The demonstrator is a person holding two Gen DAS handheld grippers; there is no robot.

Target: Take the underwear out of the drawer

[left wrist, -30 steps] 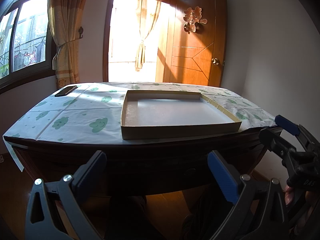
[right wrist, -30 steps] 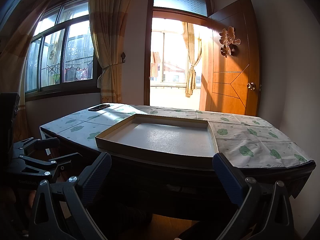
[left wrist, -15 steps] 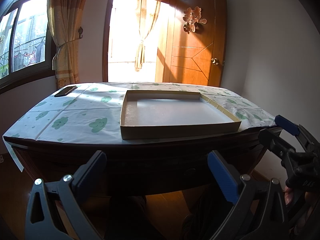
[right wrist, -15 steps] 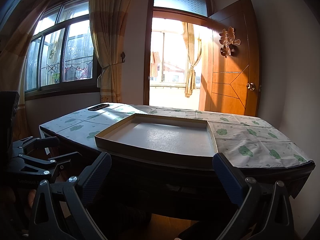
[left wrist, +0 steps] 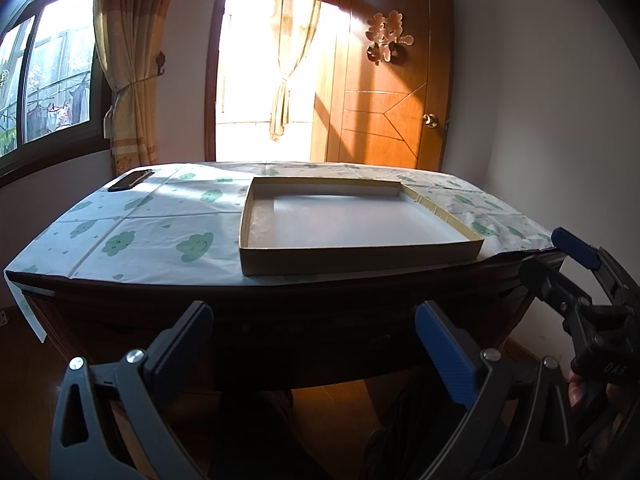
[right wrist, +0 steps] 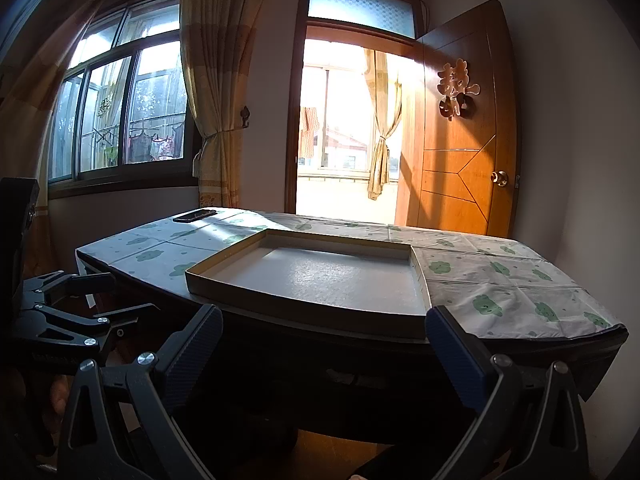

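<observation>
No underwear shows in either view. The dark wooden desk front [left wrist: 312, 312], where a drawer would sit, lies in deep shadow, and I cannot make out a drawer line or handle. My left gripper [left wrist: 314, 344] is open and empty, level with that front and a little back from it. My right gripper [right wrist: 324, 350] is also open and empty, facing the same desk front [right wrist: 320, 364] from further right. Each gripper also appears at the edge of the other's view.
A cloud-print cloth [left wrist: 160, 236] covers the desk top. On it lies a shallow cardboard tray [left wrist: 360, 258], empty, near the front edge. A dark phone [left wrist: 130, 180] rests at the far left corner. An open wooden door [left wrist: 384, 120] and a window stand behind.
</observation>
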